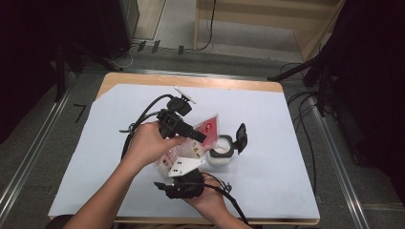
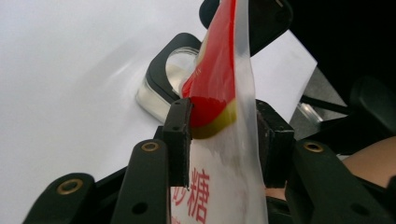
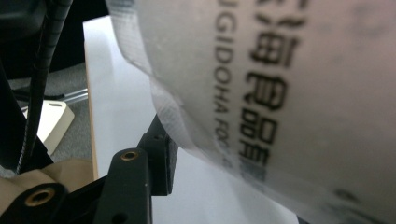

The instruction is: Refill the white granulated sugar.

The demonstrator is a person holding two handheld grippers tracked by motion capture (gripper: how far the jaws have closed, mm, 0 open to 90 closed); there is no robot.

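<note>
Left hand-held gripper is clamping the upper part of the bag, its pads pressing both faces, tilting the bag's top over the open jar. Right hand-held gripper is holding the bag's lower end near the counter's front edge; whether its jaws are clenched, cannot tell. Jar is standing just right of the bag, with bare counter lying open beyond it.

Both grippers — jaws part-closed

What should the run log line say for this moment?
left gripper: clamps bag | right gripper: at bag's lower end, grip unclear | jar: open, beneath bag | stage: pouring setup
</note>
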